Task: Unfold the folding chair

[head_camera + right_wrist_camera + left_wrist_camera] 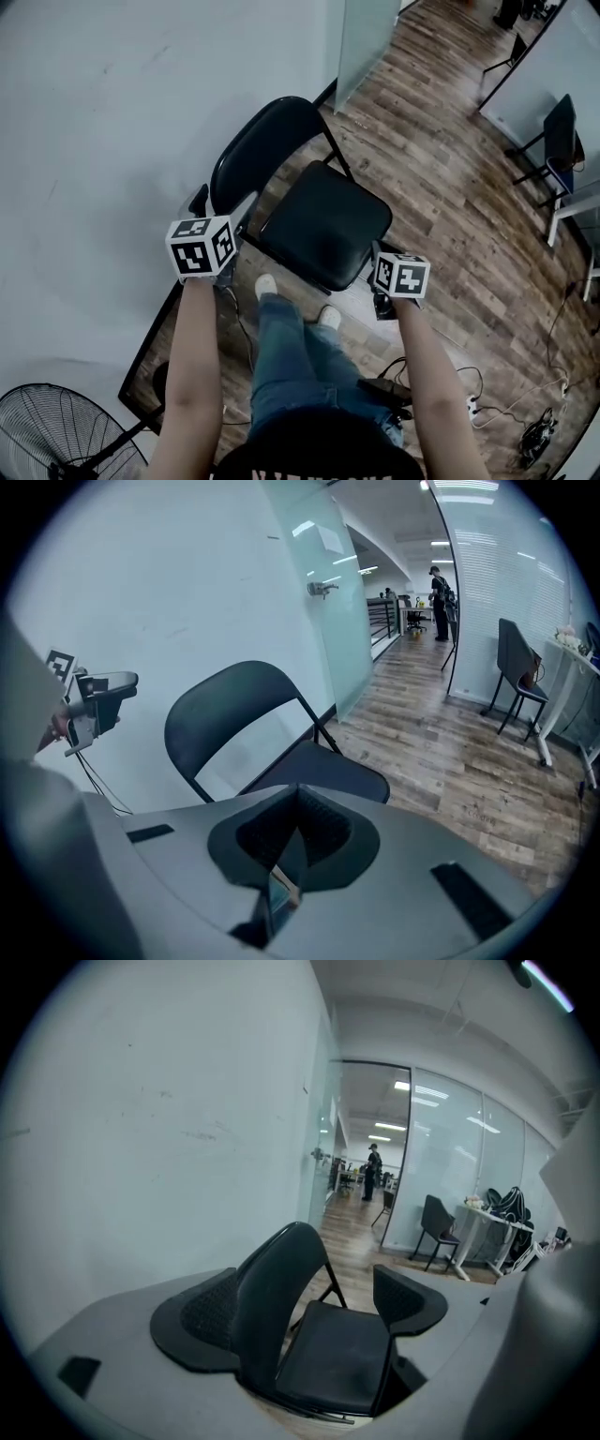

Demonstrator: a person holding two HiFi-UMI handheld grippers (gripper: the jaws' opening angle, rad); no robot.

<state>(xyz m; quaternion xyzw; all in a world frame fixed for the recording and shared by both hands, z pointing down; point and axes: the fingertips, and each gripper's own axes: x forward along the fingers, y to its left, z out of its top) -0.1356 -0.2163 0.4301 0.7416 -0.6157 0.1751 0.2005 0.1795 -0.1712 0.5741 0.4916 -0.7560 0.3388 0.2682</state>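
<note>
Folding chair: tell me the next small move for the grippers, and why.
Probably draw both grippers clear and stop. The folding chair stands open on the wooden floor, seat flat, backrest up. The left gripper has its jaws apart, pressing on nothing; the right gripper has its jaws shut and empty. Neither seems to touch the chair, so nothing looks left to unfold.

Left forearm (192, 375) and right forearm (427, 375) reach forward. Left tongs (309, 1307), at eleven o'clock, gape wide and empty. Right tongs (281, 874), at one o'clock, are pressed together, tilted downward.
</note>
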